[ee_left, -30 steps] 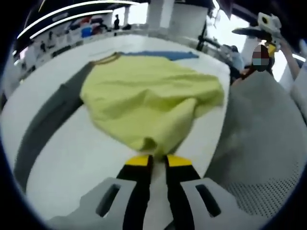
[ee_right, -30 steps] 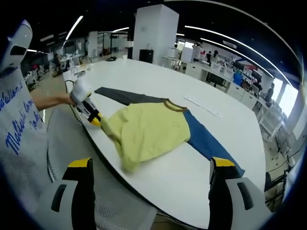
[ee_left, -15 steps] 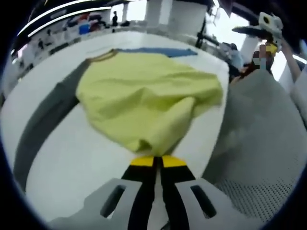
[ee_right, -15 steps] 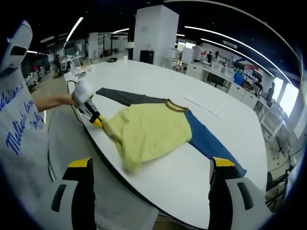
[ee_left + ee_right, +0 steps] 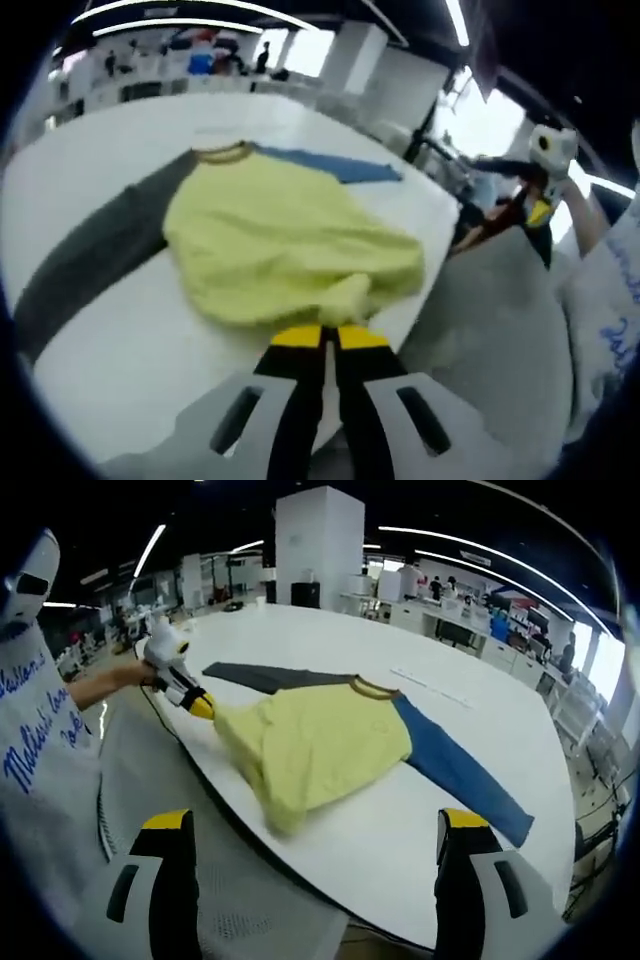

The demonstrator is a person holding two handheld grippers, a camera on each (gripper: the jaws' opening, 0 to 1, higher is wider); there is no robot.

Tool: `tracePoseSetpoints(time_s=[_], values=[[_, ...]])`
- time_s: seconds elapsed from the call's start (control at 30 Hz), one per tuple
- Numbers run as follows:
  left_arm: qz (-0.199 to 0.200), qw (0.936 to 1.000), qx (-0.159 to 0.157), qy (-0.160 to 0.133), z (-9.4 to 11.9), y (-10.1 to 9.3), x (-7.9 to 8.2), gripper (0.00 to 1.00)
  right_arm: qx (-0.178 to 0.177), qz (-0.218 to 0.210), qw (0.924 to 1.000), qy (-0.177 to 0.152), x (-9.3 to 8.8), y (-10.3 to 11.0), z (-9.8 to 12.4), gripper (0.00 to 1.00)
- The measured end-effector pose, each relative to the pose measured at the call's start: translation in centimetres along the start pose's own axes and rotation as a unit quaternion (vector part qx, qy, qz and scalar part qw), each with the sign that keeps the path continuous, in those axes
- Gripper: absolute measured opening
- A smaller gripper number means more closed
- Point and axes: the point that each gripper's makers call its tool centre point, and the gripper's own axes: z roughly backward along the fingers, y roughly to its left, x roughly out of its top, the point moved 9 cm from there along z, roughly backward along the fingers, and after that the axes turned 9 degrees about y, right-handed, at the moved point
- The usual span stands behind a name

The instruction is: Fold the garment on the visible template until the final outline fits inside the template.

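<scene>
The left tongs (image 5: 322, 338) are pinching the bunched hem of the yellow shirt with one grey and one blue sleeve (image 5: 275, 235), which lies on the white round surface (image 5: 480, 860). The right tongs (image 5: 312, 845) hang spread wide, well short of the shirt.

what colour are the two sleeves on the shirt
One sleeve is blue, the other sleeve dark grey, on a yellow body; the right gripper view shows both best.
</scene>
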Motion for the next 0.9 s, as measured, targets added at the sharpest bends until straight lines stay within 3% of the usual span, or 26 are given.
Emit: tracePoseSetpoints(time_s=[0.23,0.5,0.63,0.9], values=[[-0.009,0.9966,-0.022,-0.079,1.8,-1.8,4.1,0.00,0.024,0.005,0.9996,0.016,-0.3,0.7,-2.0,0.90],[0.000,0.9890,-0.037,-0.143,2.9,-2.1,7.0,0.00,0.062,0.005,0.9979,0.016,-0.3,1.9,-3.8,0.80],[-0.003,0.9880,-0.029,-0.152,3.0,-1.9,8.0,0.00,0.080,-0.007,0.9967,0.010,-0.3,2.4,-4.6,0.78],[-0.025,0.9840,-0.027,-0.174,2.5,-2.1,11.5,0.00,0.102,-0.005,0.9947,0.016,0.0,3.4,-5.5,0.67]])
